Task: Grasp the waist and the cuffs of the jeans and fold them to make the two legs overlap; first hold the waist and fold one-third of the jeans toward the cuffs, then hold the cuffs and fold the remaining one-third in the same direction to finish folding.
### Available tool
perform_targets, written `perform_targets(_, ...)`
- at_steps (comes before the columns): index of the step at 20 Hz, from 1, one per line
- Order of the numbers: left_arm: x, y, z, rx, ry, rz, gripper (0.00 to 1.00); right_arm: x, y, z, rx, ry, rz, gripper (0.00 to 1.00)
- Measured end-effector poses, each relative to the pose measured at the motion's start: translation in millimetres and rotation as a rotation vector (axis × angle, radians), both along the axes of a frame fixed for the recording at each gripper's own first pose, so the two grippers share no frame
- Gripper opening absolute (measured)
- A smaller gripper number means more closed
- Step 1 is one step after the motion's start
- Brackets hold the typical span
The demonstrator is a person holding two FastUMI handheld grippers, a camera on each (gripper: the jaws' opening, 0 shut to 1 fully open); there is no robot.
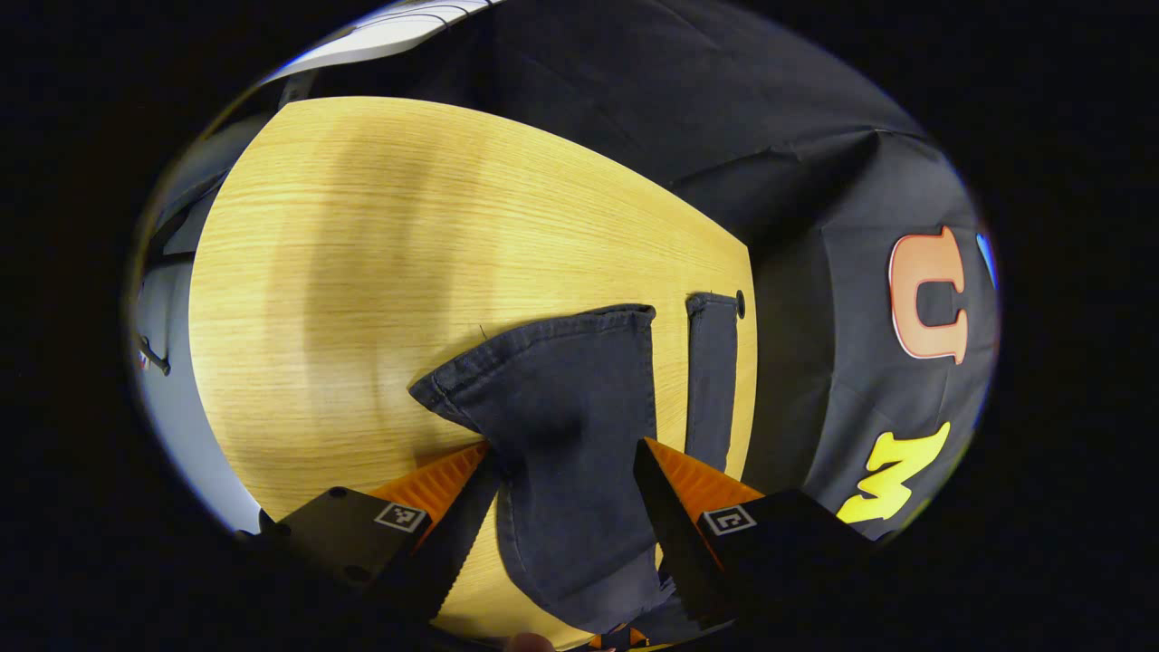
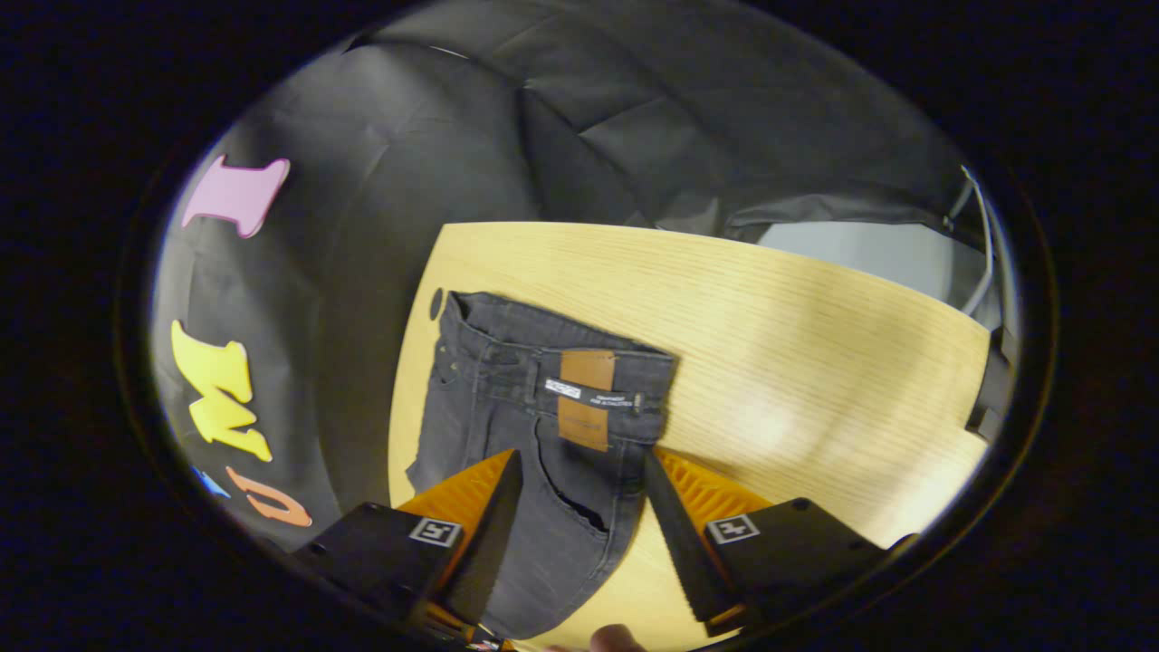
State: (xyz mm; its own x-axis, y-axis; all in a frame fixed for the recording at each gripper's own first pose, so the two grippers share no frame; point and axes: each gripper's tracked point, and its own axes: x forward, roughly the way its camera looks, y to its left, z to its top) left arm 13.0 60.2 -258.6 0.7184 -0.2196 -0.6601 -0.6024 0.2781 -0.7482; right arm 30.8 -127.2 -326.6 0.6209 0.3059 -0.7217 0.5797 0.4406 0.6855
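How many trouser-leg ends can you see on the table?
2. The near cuff lies between the left gripper fingers; the far cuff lies beyond it at the table edge. Both belong to the jeans.

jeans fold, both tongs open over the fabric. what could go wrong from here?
1. The left tongs straddle one leg near its cuff; the other cuff lies apart, so closing here may catch one leg only.
2. The right tongs sit below the waist, over the pocket area; they may pinch just the top layer.
3. The jeans lie along the table edge, so a drag could pull them off.
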Motion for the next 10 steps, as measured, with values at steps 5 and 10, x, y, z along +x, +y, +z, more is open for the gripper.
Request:
perform_targets(5,-3,5,-13,-0.034,0.067,0.008,0.48,-2,-5,-16,-0.088,0.144,-0.011,0.36)
perform_targets(10,-5,5,-15,-0.061,0.098,-0.014,0.07,-1,-5,-13,-0.05,0.186,-0.057,0.04)
